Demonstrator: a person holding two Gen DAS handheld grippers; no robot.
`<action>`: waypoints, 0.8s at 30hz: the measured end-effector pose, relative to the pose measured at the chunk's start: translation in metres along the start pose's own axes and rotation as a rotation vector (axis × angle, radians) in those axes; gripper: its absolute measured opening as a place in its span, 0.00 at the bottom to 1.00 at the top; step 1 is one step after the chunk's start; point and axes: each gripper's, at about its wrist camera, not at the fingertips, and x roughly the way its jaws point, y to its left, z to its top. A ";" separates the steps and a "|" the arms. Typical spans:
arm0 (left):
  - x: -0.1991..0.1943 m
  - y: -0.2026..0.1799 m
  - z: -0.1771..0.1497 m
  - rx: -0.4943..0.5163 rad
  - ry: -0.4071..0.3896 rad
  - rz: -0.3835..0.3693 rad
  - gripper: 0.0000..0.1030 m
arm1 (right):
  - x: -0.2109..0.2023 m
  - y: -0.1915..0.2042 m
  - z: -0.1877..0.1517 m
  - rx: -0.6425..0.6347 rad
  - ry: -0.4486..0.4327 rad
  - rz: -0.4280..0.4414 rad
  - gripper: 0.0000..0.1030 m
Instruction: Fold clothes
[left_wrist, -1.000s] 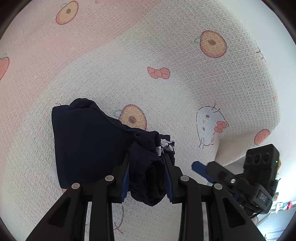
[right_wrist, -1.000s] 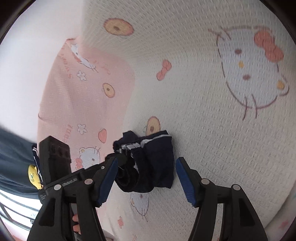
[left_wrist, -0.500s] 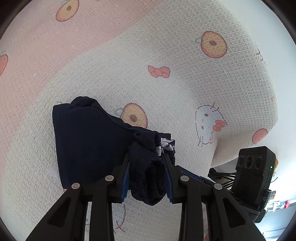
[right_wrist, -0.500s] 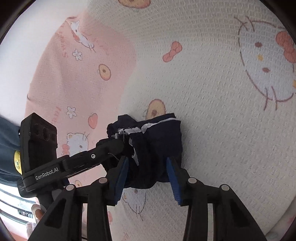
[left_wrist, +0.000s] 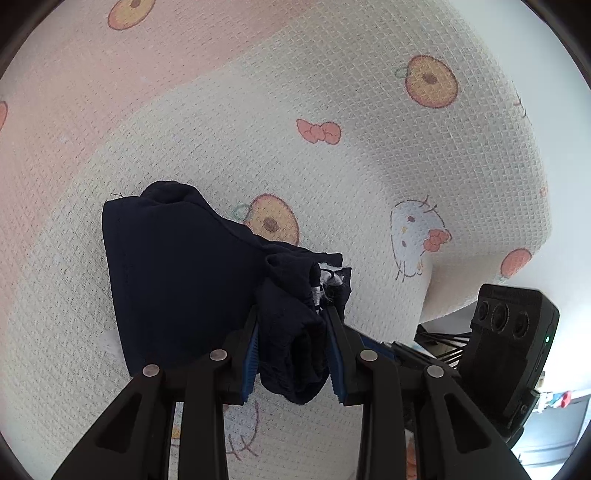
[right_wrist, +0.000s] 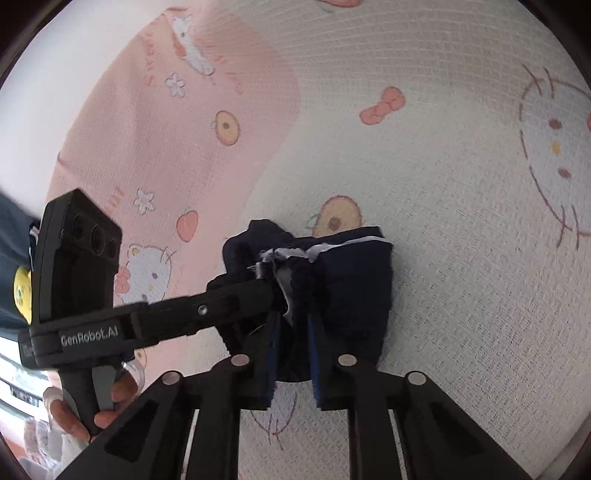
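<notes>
Now the right gripper had just closed, pinching the garment. The left gripper also pinched it. Both ends seemed ready for folding.

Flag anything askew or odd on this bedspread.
The navy garment is not flat: its near end is bunched into a wad, pale inner trim showing. Left gripper and right gripper, whose jaws have just been closing, both pinch it.

The navy garment is soft, matt knit cloth. The blanket beneath is rough waffle-weave fabric. The left hand-held gripper is matt black plastic with ribbed blue pads.
</notes>
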 end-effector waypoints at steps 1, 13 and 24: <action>-0.001 0.001 0.000 -0.003 0.000 -0.011 0.27 | 0.000 0.002 -0.001 -0.008 -0.006 0.002 0.11; -0.041 0.016 0.016 -0.036 -0.025 -0.104 0.27 | 0.022 0.033 -0.004 -0.045 -0.027 0.103 0.11; -0.045 0.051 0.022 -0.064 -0.089 0.015 0.27 | 0.060 0.058 -0.004 -0.143 0.043 0.045 0.11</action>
